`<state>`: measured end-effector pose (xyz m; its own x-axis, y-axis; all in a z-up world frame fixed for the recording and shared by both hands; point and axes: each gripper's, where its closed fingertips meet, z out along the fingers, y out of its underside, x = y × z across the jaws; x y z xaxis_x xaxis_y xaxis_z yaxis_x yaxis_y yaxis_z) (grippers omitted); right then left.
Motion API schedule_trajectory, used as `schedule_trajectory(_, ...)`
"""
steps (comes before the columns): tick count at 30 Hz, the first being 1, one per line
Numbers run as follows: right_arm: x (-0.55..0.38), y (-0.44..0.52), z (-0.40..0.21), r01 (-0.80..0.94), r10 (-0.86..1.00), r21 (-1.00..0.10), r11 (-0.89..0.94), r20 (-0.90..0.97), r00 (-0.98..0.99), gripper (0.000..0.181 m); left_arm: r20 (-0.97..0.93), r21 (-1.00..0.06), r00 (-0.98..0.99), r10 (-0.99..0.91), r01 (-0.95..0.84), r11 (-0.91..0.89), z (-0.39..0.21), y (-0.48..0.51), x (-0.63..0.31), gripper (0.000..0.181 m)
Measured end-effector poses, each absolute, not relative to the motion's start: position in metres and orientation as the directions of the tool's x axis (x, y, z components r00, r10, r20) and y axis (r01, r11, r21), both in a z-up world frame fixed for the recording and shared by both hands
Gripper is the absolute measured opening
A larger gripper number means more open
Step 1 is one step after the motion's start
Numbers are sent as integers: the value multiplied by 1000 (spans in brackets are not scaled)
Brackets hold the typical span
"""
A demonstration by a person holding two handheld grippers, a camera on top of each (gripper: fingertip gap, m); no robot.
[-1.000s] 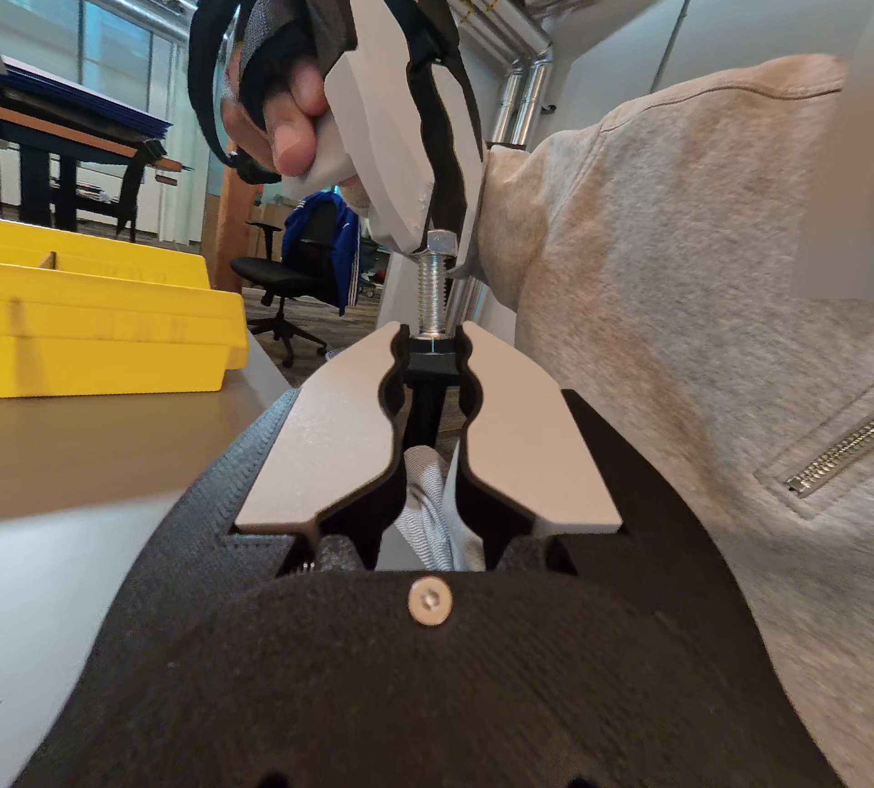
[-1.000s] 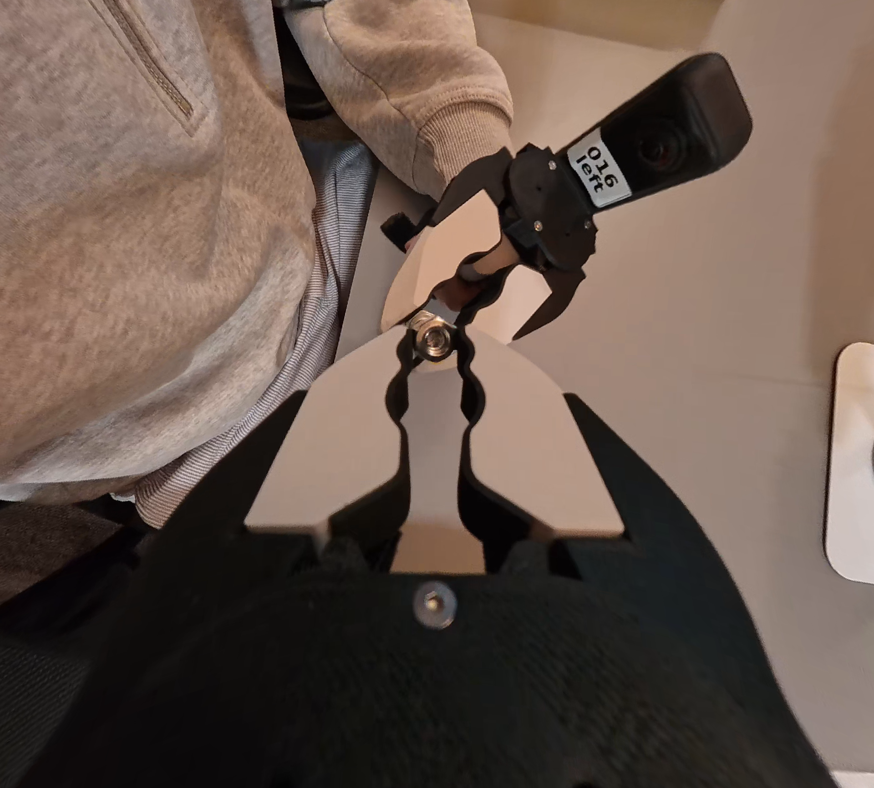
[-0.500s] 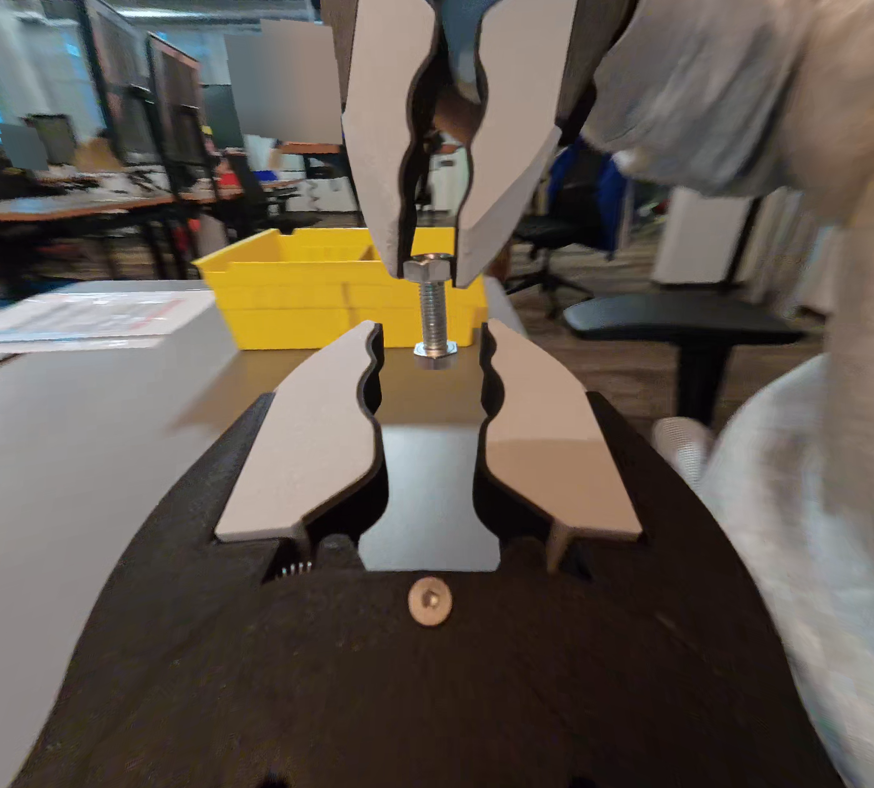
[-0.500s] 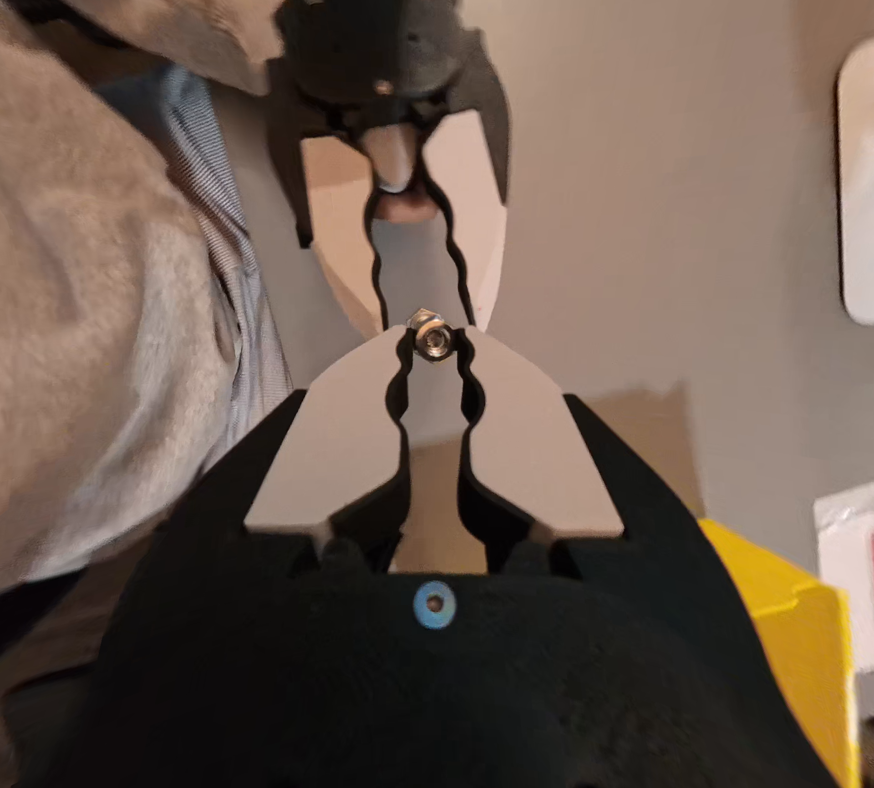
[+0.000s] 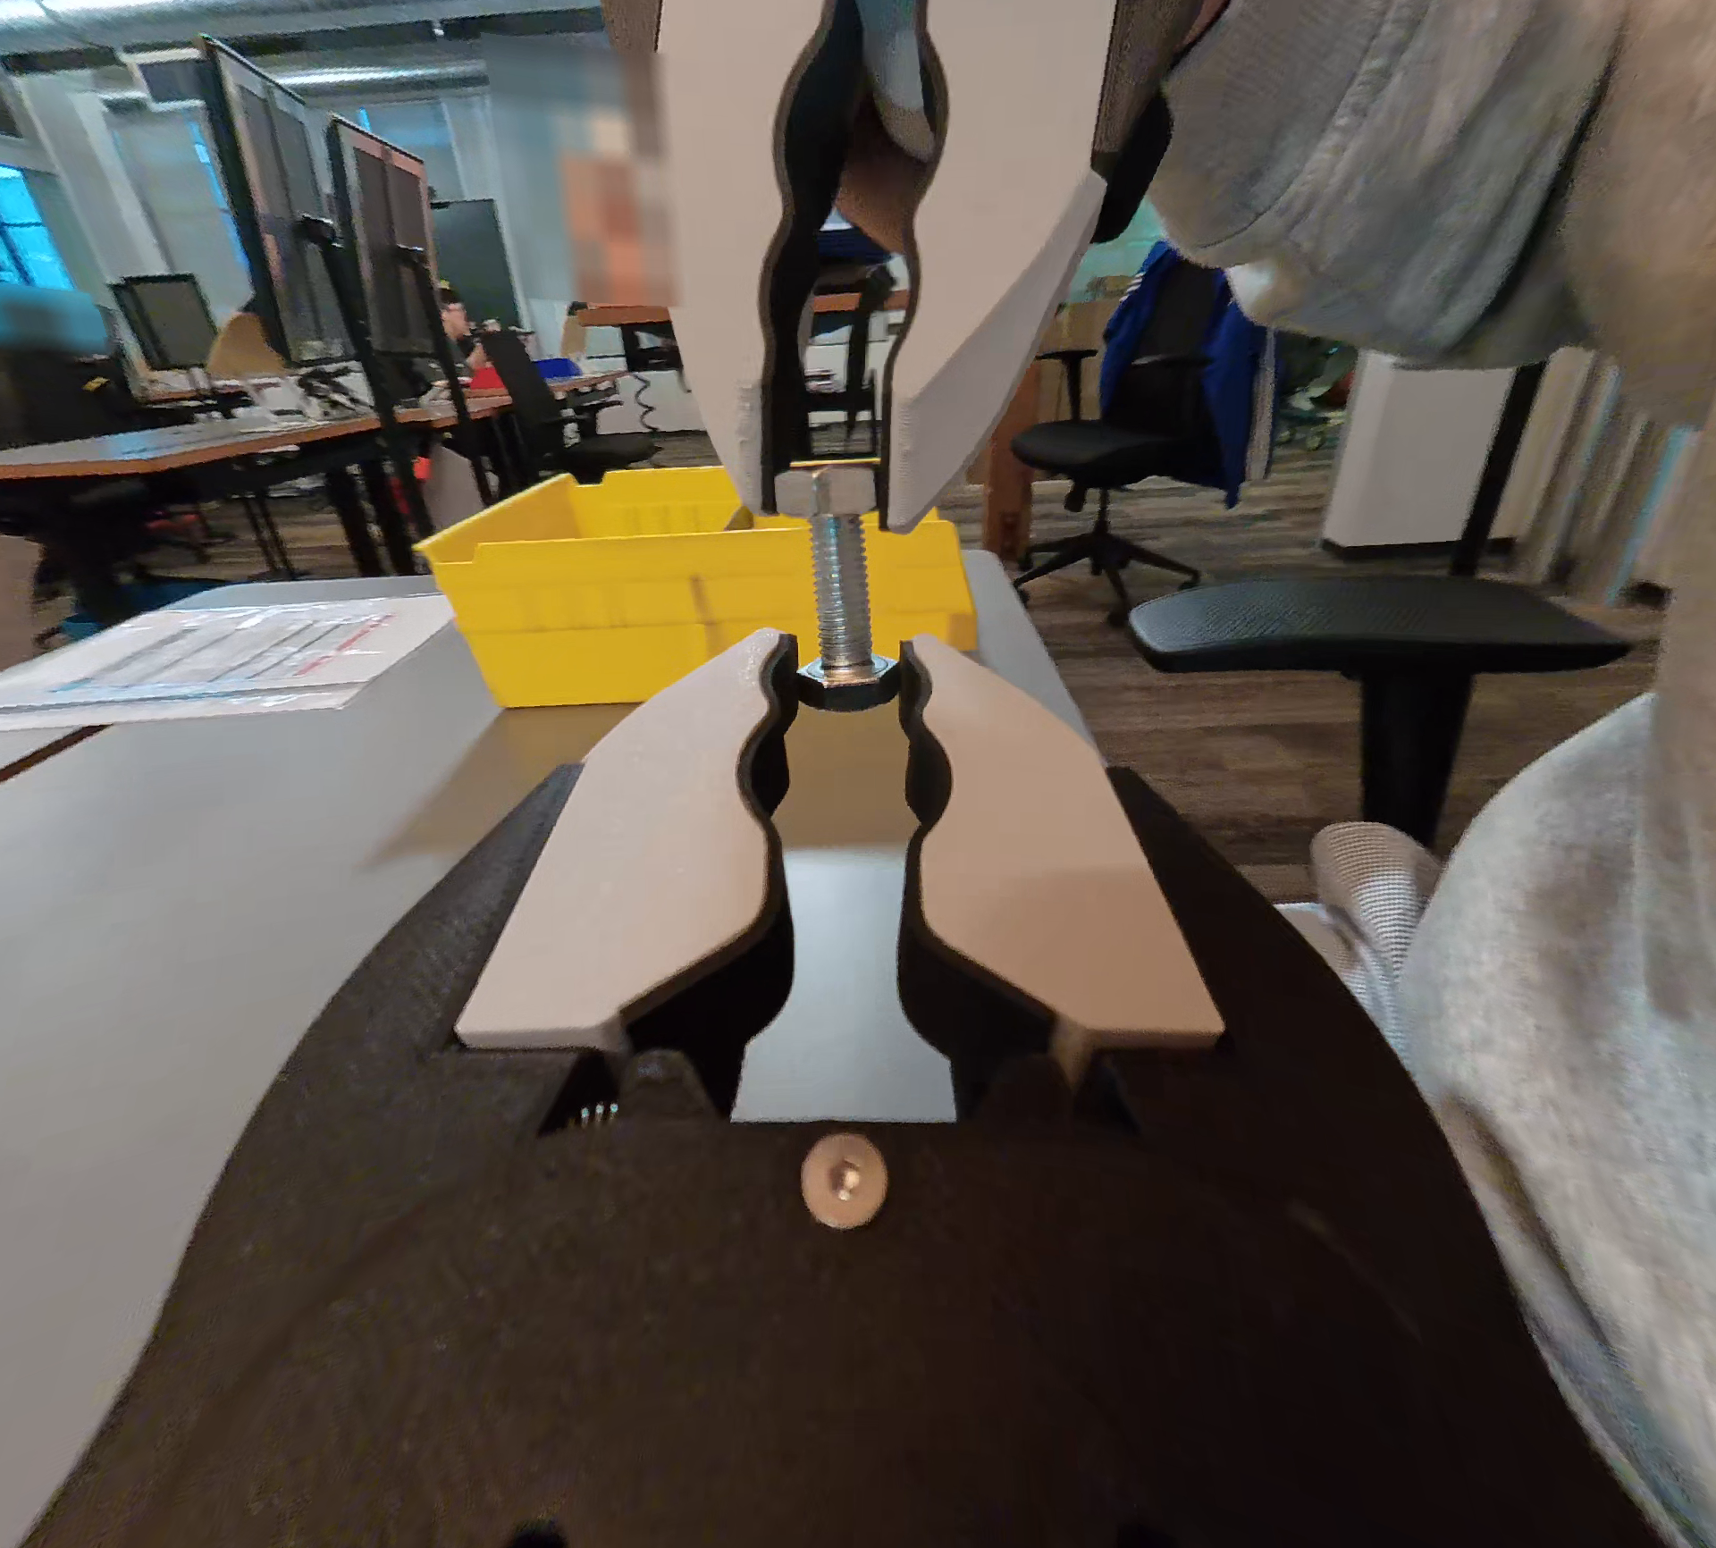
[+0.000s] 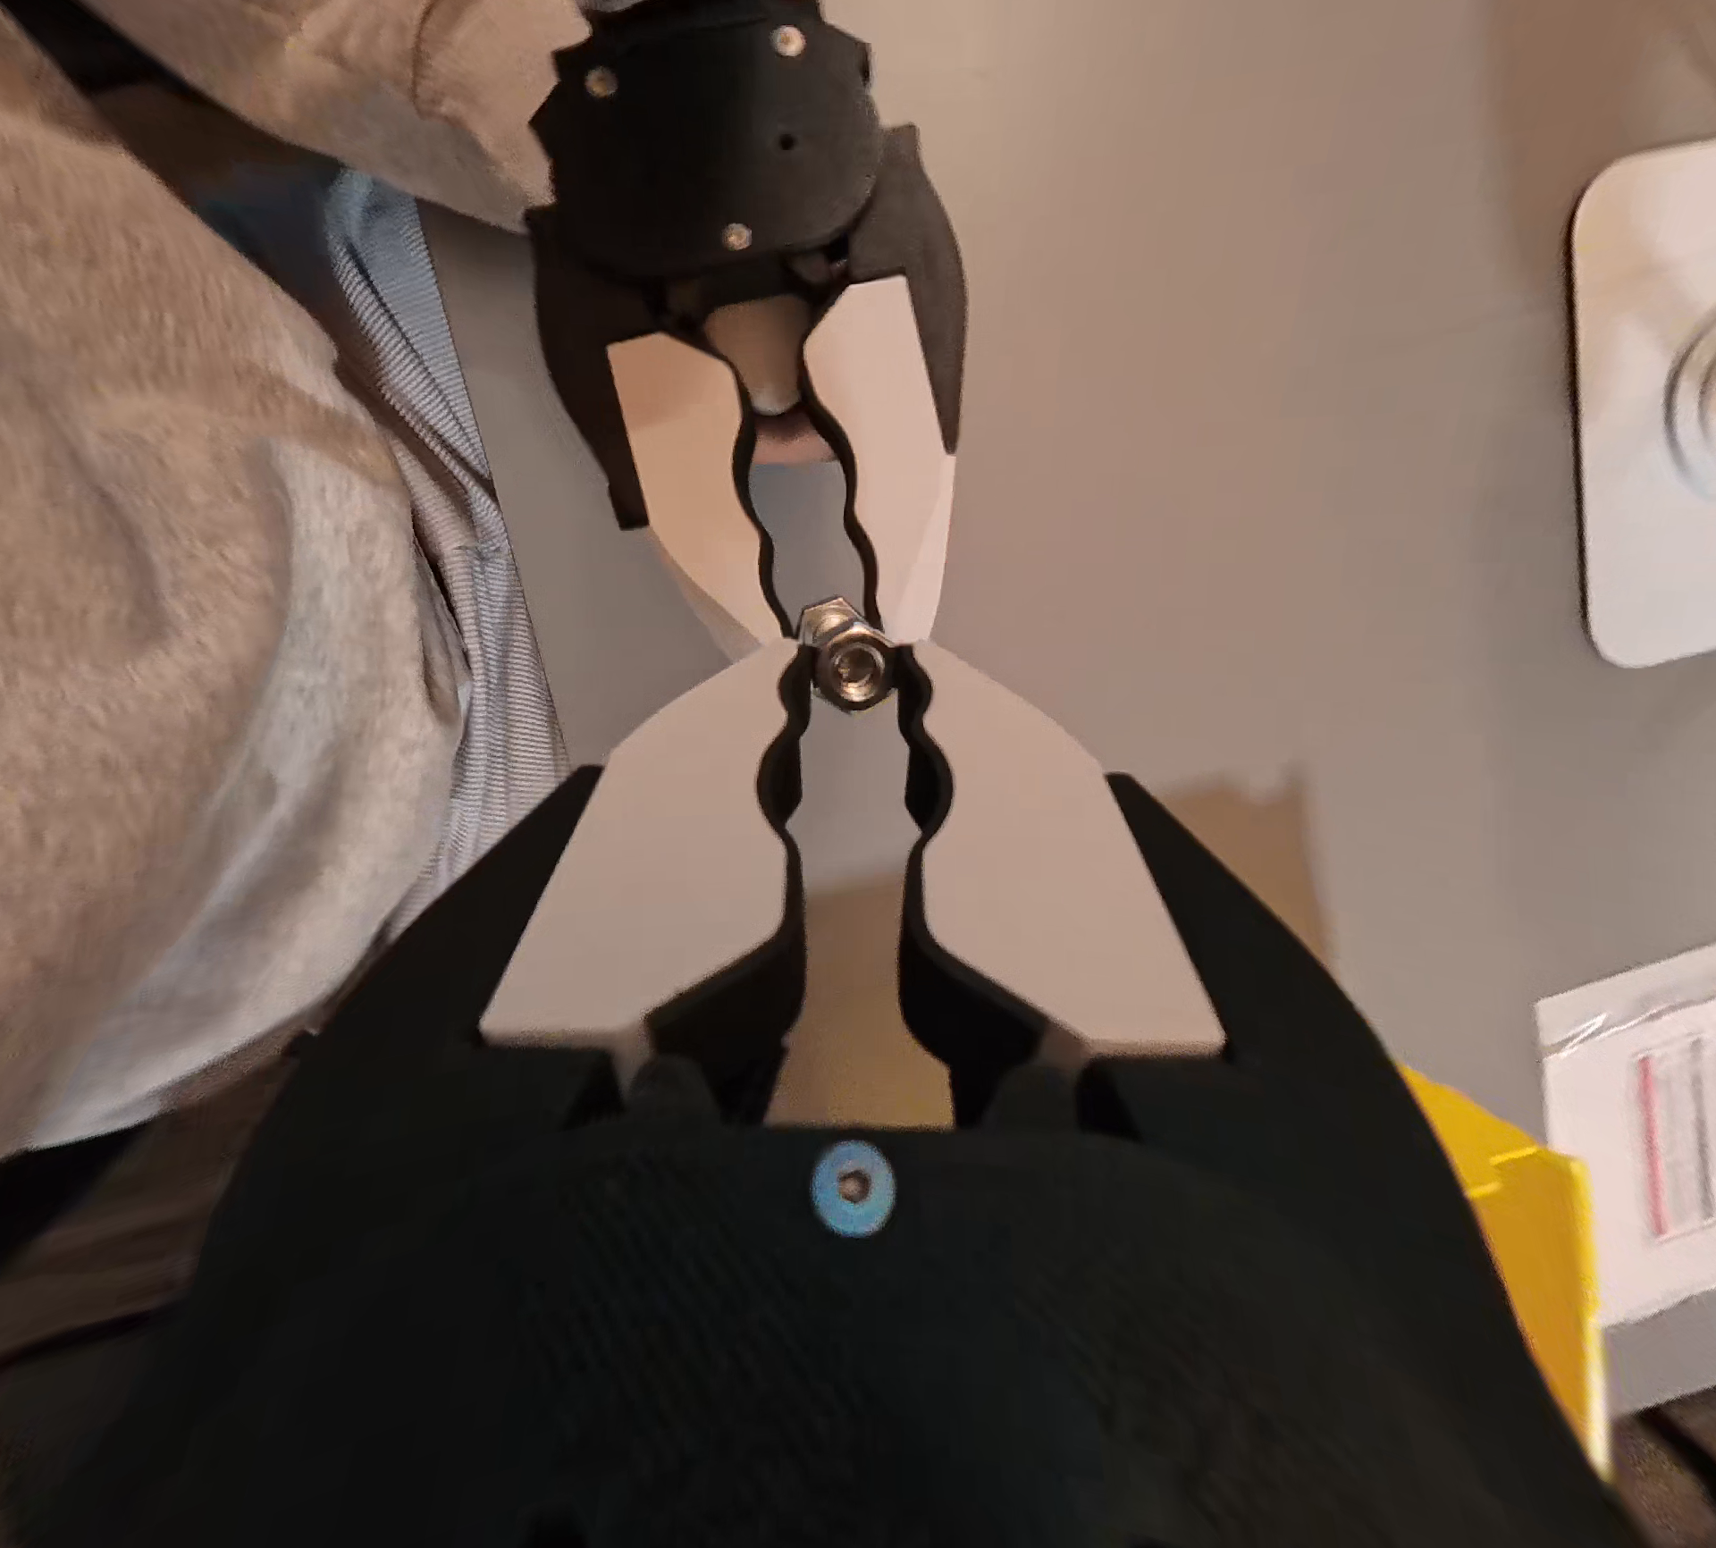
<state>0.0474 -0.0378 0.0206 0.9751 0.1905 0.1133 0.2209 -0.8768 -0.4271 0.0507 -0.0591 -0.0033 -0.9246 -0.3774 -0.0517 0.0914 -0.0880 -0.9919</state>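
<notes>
A silver threaded bolt (image 5: 838,584) stands upright between my two grippers. My right gripper (image 5: 825,496) comes down from above and is shut on the bolt's hex head. My left gripper (image 5: 847,682) is shut on a hex nut (image 5: 847,675) threaded on the bolt's lower end. In the right wrist view my right gripper (image 6: 850,658) grips the bolt head (image 6: 850,666) seen end-on. The left gripper (image 6: 831,621) meets it tip to tip from the far side, with the nut (image 6: 822,619) at its tips. Both hold the bolt above the grey table (image 5: 186,900).
A yellow bin (image 5: 604,603) sits on the table behind the bolt, with a printed sheet (image 5: 214,654) to its left. A white square object (image 6: 1653,436) lies on the table at the right. A black chair seat (image 5: 1374,631) stands right of the table. The person's grey sleeve (image 5: 1439,64) fills the upper right. The tips of both grippers are at nearly the same place.
One second ago my left gripper was shut on the nut. Half a second ago it stood open around it. Now it is shut on the nut again. Both grippers swung toward the table.
</notes>
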Motion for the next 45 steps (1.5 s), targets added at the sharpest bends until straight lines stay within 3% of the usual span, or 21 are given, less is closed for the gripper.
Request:
schedule_trajectory(1, 45, -38, 21, 260, 228, -430, -865, 124, 966, 18, -39, -992, -933, -357, 79, -100, -2, -60, 49, 21)
schedule_trajectory(6, 32, -40, 27, 397, 383, -482, -781, 133, 914, 18, 14, -987, -971, -237, 24, -159, 3, -62, 34, 21)
schedule_trajectory(17, 4, -40, 40, 529, 570, -601, -599, 143, 809, 18, 269, -909, -930, 252, -331, -253, 20, -57, -6, 20)
schedule_trajectory(23, -4, -30, 54, 712, 652, -624, -321, 400, 644, 18, 362, -777, -761, 539, -566, -276, 40, -37, -17, 20)
schedule_trajectory(33, -28, -21, 60, 705, 703, -667, -243, 379, 602, 18, 365, -726, -526, 768, -677, -119, 48, -25, -48, 21)
schedule_trajectory(37, -19, -21, 62, 683, 674, -663, -307, 356, 648, 18, 365, -728, -620, 695, -656, -202, 49, -27, -35, 23)
schedule_trajectory(39, -8, -24, 62, 650, 637, -662, -374, 326, 699, 18, 387, -733, -709, 590, -625, -270, 47, -32, -19, 41)
schedule_trajectory(42, 12, -31, 54, 527, 527, -640, -559, 217, 822, 18, 385, -794, -855, 347, -498, -348, 38, -40, 7, 60)
schedule_trajectory(45, 35, -39, 39, 323, 330, -557, -765, 91, 940, 18, 318, -876, -945, 72, -322, -358, 26, -45, 30, 62)
